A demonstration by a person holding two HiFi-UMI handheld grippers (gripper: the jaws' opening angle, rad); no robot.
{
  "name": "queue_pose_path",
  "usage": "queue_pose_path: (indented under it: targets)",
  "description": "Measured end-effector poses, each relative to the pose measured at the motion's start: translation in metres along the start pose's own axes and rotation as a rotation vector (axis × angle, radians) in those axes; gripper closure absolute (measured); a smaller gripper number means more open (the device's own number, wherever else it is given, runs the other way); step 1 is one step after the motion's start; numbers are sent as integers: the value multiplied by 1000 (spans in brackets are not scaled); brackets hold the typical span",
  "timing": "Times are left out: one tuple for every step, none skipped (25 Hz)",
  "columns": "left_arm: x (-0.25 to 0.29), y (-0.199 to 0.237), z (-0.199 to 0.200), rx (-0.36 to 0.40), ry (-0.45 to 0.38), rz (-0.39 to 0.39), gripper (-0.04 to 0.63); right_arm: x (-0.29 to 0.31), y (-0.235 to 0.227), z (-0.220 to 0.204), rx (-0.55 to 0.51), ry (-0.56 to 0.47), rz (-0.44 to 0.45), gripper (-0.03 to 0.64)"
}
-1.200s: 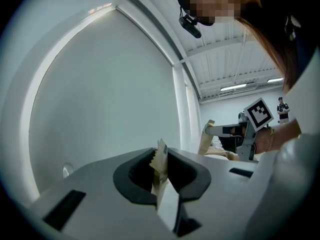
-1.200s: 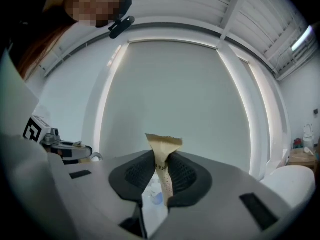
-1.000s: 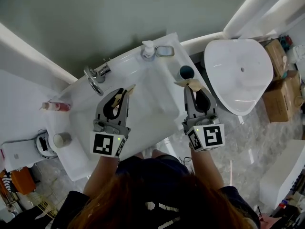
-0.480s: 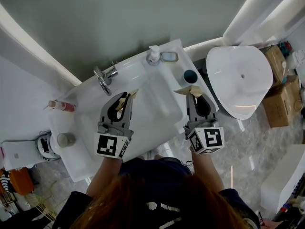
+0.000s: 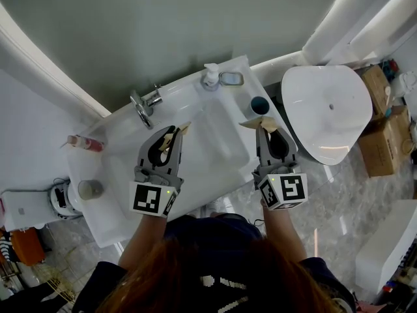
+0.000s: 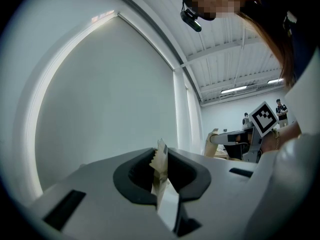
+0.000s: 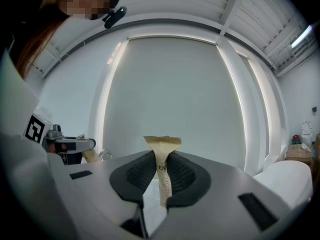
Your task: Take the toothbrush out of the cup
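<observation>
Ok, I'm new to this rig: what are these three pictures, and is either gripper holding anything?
No robot: a person holds a two-jaw gripper in each hand. The head view looks down from their head onto a basin with a tap, a soap pump, a dark cup at its right corner and a pink bottle at the left. The left gripper and right gripper are held over it. The other two views ride on the grippers and look along their jaws: both pairs are shut and empty. I can't see a toothbrush in the cup.
</observation>
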State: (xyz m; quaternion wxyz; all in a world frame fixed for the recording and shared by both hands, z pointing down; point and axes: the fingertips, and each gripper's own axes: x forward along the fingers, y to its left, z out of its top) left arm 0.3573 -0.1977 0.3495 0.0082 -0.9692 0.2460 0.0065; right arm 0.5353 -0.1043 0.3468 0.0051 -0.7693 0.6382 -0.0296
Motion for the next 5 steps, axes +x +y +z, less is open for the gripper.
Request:
queue_pose_path:
  targets:
    - [-1, -1, 2, 1, -3, 1, 545, -2, 1, 2, -2, -3, 2, 540]
    - [-3, -2, 4, 3, -5, 1, 545, -4, 2, 4, -4, -6, 4, 540]
    - [-4, -4, 5, 4, -8, 1, 545, -5, 3, 5, -6, -9, 7, 540]
    - [-5, -5, 7, 5, -9, 1, 545, -7, 3, 6, -8, -12, 9, 540]
    - [-6, -6, 8, 6, -11, 1, 545, -8, 4, 8, -10, -14, 10, 540]
